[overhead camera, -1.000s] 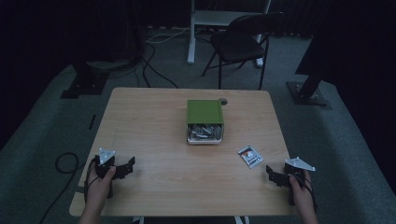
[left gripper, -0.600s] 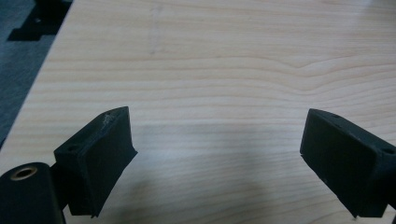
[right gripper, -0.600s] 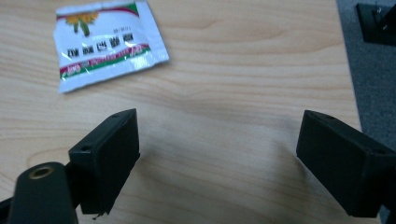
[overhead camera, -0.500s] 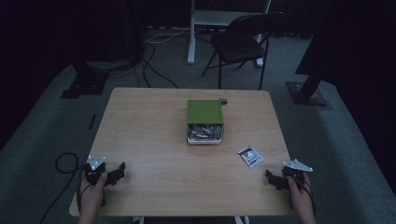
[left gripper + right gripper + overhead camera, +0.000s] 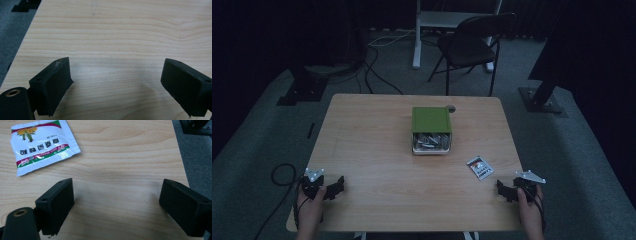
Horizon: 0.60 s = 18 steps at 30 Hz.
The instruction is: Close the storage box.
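Note:
A green box (image 5: 431,119) stands at the middle of the wooden table (image 5: 372,140), and its drawer (image 5: 432,143) is pulled out toward me with several packets inside. A small white sachet (image 5: 480,167) lies flat on the table to the right of the drawer; in the right gripper view the sachet (image 5: 42,145) shows red and green bands and a flower print. My left gripper (image 5: 336,187) rests near the front left corner, open and empty (image 5: 116,80). My right gripper (image 5: 503,190) sits near the front right corner, open and empty (image 5: 117,202), a little short of the sachet.
A small dark round object (image 5: 451,108) sits by the box's back right corner. Beyond the table stand a folding chair (image 5: 472,45) and a white desk leg (image 5: 417,35). Cables (image 5: 377,70) and dark stand bases (image 5: 297,92) lie on the grey carpet.
My left hand and gripper have drawn back toward the table's front left corner. The right gripper, box and sachet have stayed where they were.

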{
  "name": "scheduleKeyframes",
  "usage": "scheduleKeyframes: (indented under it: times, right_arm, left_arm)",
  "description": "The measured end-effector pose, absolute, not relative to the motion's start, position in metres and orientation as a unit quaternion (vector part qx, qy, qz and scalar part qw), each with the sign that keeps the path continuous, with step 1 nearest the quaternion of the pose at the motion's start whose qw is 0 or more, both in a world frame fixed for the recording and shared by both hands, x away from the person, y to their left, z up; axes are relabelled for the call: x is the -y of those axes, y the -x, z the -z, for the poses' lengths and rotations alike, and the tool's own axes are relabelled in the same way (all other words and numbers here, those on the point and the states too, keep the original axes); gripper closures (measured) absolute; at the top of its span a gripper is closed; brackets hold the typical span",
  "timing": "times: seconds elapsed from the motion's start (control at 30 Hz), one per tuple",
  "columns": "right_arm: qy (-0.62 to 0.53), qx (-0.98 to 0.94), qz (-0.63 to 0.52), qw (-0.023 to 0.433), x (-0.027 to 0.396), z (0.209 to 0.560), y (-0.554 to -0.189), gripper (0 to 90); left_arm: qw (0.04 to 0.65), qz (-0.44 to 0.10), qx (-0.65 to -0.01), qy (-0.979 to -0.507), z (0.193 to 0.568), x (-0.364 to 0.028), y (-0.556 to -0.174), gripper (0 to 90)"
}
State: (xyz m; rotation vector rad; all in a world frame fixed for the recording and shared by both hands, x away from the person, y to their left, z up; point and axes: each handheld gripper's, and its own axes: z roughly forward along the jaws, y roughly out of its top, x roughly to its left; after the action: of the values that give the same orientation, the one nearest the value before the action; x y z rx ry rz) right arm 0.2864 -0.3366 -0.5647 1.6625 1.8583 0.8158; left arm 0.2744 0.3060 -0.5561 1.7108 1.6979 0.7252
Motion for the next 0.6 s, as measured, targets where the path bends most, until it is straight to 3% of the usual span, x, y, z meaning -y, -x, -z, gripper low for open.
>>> scheduleKeyframes:
  times: [0.6]
  right_arm:
    - [-0.62, -0.678, -0.298, 0.259, 0.335, 0.5648, -0.2865, 11.8]
  left_arm:
    - [0.266, -0.274, -0.655, -0.652, 0.558, -0.3037, -0.2768, 9.7]
